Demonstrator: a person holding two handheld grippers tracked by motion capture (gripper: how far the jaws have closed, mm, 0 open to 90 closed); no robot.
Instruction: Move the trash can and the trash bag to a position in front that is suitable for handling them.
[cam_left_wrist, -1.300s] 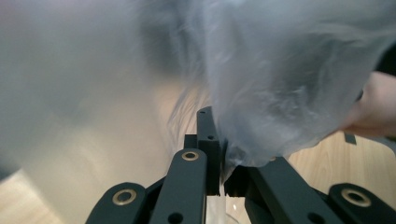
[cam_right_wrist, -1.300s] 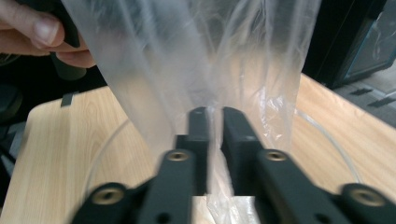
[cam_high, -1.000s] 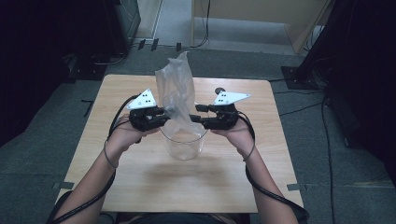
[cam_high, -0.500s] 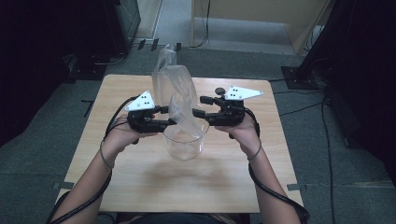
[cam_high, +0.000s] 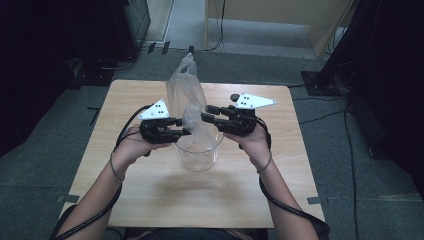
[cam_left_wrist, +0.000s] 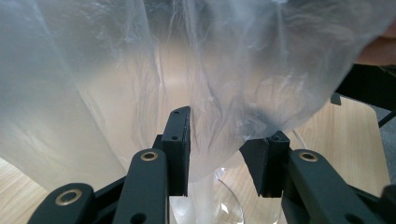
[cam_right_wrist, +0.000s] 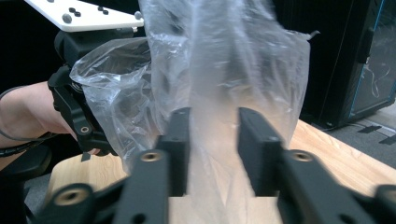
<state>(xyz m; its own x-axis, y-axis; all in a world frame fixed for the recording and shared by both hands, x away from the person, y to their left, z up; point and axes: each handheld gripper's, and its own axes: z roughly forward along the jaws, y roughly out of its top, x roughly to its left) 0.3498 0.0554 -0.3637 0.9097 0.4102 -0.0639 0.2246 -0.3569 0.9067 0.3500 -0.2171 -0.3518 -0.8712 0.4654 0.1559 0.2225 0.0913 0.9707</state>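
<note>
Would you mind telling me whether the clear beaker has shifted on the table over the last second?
No. The clear beaker stands at the same spot on the wooden table, midway between its side edges, as before.

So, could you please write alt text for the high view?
A person holds a clear plastic bag upright over a glass jar on a wooden table, a hand-held gripper on each side: left, right.
</note>
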